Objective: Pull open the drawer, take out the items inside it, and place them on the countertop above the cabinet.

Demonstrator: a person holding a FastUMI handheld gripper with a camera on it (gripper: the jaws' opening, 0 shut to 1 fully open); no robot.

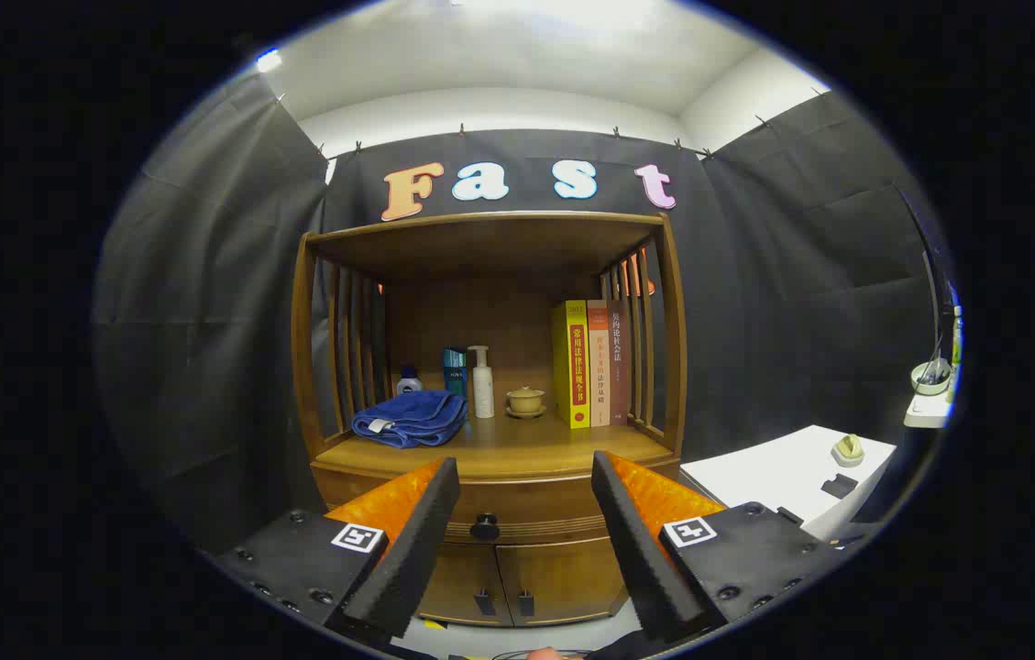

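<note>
The gripper [524, 477] is spread wide and holds nothing. Its two fingers frame the front of a wooden cabinet [489, 440]. The drawer [517, 524] is closed, and its dark round knob [484, 526] sits between the fingers, nearer the left one and some way beyond the tips. Above the drawer, the countertop [517, 449] carries a folded blue towel [410, 418], a white pump bottle [482, 383], a small lidded cup [525, 401] and upright books [590, 363]. Below the drawer are two cabinet doors [517, 582], shut.
</note>
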